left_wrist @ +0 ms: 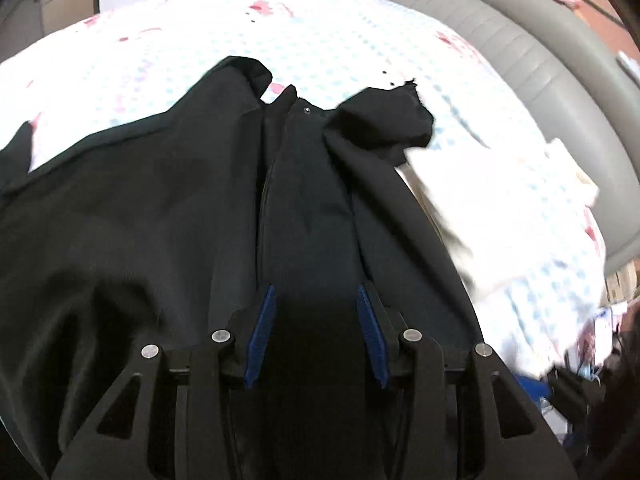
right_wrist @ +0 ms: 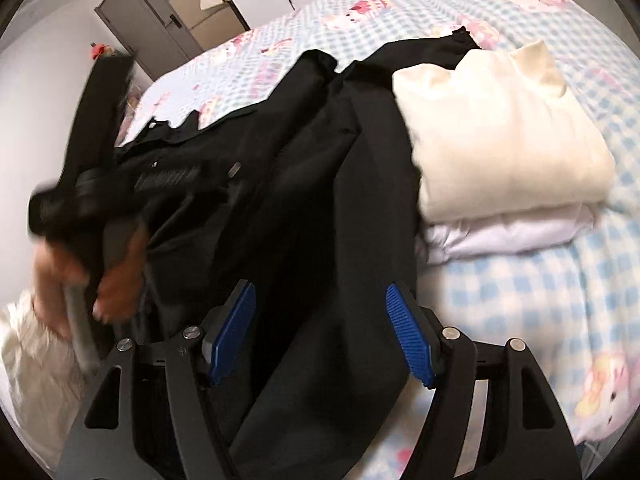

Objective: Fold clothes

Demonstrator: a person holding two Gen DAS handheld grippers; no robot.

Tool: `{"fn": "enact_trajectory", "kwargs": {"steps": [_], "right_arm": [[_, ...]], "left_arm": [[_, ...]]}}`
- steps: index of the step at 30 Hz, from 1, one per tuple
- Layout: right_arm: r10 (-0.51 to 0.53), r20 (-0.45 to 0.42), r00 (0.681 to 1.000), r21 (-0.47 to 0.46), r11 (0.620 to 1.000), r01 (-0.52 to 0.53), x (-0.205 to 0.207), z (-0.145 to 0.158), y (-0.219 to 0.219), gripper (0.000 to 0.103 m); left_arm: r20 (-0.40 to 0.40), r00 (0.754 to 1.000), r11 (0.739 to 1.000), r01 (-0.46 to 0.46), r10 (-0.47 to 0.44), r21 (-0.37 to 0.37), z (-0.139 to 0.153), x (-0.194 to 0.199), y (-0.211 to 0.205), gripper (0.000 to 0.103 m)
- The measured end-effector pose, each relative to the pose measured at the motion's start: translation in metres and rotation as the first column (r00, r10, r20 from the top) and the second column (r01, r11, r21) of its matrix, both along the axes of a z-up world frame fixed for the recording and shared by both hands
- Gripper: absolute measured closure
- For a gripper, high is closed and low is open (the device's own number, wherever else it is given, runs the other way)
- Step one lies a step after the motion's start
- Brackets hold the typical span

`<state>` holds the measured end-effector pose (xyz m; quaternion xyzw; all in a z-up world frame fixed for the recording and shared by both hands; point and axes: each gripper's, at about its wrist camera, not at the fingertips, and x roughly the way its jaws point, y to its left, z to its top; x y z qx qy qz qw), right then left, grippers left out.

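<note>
Mostly flat, rumpled black jacket (left_wrist: pixel 168 208)

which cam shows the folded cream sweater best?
Right wrist view: the folded cream sweater is sharp and whole, stacked on a white folded garment beside the black jacket. In the left wrist view it is only a washed-out, blurred pale patch at the jacket's right edge.

Blurred hand (right_wrist: pixel 60 276), jacket (left_wrist: pixel 160 220) cropped

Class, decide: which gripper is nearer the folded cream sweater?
Right. The right gripper hovers just beside the cream sweater; the left gripper sits farther off, across the black jacket.
</note>
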<state>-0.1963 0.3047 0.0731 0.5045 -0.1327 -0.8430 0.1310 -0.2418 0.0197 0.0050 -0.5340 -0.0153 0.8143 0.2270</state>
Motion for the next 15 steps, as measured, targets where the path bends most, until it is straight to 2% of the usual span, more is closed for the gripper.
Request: {"fn": "enact_trajectory", "kwargs": {"steps": [2,4,5,6,7,8,10,12,14,15], "right_arm": [[-0.001,0.008,1.000,-0.003,1.000,0.001,-0.013,-0.006,0.007,0.034],[0.002,0.014,1.000,-0.007,1.000,-0.001,-0.023,-0.009,0.011,0.034],[0.004,0.016,1.000,-0.009,1.000,-0.003,-0.028,-0.010,0.013,0.034],[0.006,0.018,1.000,-0.011,1.000,-0.005,-0.032,-0.011,0.015,0.034],[0.008,0.021,1.000,-0.014,1.000,-0.007,-0.037,-0.012,0.016,0.034],[0.010,0.023,1.000,-0.016,1.000,-0.009,-0.041,-0.013,0.018,0.034],[0.014,0.028,1.000,-0.020,1.000,-0.013,-0.050,-0.014,0.022,0.037],[-0.047,-0.027,0.999,-0.010,0.999,0.046,-0.061,0.000,0.029,0.037],[-0.115,-0.096,0.989,0.001,0.993,0.116,-0.073,0.017,0.035,0.036],[-0.100,-0.091,0.991,0.003,0.995,0.101,-0.081,0.015,0.028,0.036]], "left_arm": [[0.050,0.998,0.999,-0.023,0.024,-0.029,-0.020,-0.030,0.007,0.042],[0.110,0.994,0.999,-0.025,0.029,-0.040,-0.041,-0.050,0.010,0.042],[0.141,0.990,0.999,-0.021,0.027,-0.041,-0.053,-0.058,0.011,0.045],[0.160,0.987,0.999,-0.014,0.021,-0.041,-0.060,-0.063,0.011,0.058],[0.158,0.987,0.999,-0.002,0.008,-0.037,-0.061,-0.063,0.010,0.088],[0.156,0.988,0.999,0.010,-0.005,-0.034,-0.062,-0.063,0.009,0.090],[0.089,0.996,1.000,-0.009,0.008,0.010,-0.040,-0.053,-0.008,0.092],[-0.004,0.999,0.996,-0.041,0.042,0.073,-0.008,-0.040,-0.032,0.093],[-0.084,0.993,0.988,-0.076,0.088,0.132,0.022,-0.026,-0.060,0.093],[-0.104,0.987,0.983,-0.109,0.125,0.150,0.034,-0.019,-0.081,0.094]]}}
